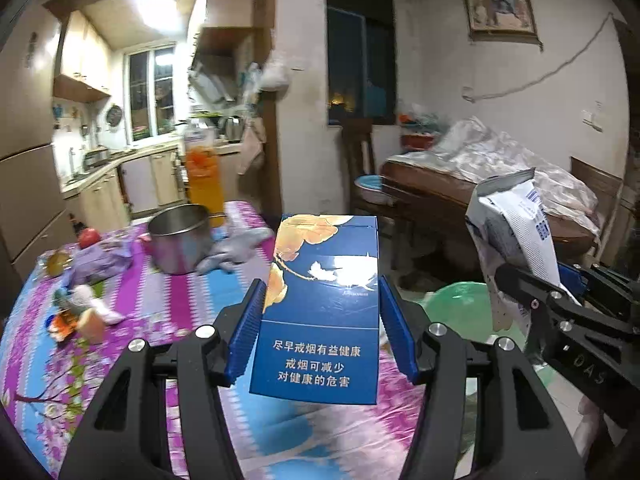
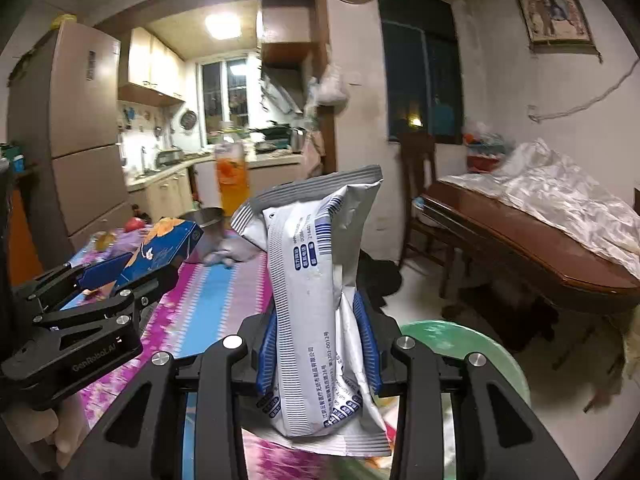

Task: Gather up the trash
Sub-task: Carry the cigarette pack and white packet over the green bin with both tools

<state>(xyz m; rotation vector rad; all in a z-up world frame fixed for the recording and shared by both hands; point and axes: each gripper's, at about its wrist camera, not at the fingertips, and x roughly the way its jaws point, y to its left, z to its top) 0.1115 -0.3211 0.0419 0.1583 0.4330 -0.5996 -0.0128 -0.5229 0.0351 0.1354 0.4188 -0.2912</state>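
My left gripper [image 1: 322, 300] is shut on a blue cigarette box [image 1: 320, 304] and holds it above the table edge; the box also shows in the right wrist view [image 2: 160, 248]. My right gripper [image 2: 320, 316] is shut on a white and grey wrapper bag [image 2: 316, 288], held upright; the bag also shows in the left wrist view [image 1: 516, 232]. A bin lined with a green bag [image 2: 472, 352] stands on the floor below and to the right of both grippers, also seen in the left wrist view [image 1: 460, 300].
The table has a pink and blue flowered cloth [image 1: 168, 304]. On it stand a steel pot [image 1: 180, 238], an orange drink bottle [image 1: 202, 176], a crumpled grey cloth [image 1: 236, 248] and small scraps [image 1: 80, 312] at the left. A wooden table [image 2: 520, 248] stands at right.
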